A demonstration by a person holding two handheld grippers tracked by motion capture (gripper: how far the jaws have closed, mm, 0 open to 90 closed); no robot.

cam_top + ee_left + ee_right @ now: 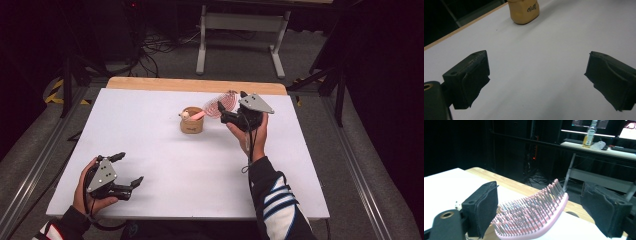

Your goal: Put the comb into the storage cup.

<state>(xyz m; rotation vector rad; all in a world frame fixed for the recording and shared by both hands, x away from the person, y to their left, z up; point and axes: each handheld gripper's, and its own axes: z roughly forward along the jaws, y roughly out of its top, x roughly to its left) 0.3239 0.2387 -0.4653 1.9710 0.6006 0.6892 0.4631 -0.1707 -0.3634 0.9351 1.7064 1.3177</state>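
White tabletop (150, 130): pink hairbrush (220, 106) stands handle-down in tan cup (192, 120) far-center, right gripper (227, 111) jaws apart w/ brush head between & seemingly released, left gripper (127, 170) open & idle near-left; next, prob. back right hand off w/o tipping cup.

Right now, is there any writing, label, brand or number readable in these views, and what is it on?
Dark script wording on the side of the tan cup: a short word, too blurred to read for certain.
Label on the bottle on the far desk: too small to read.
Pink hairbrush: no writing visible.
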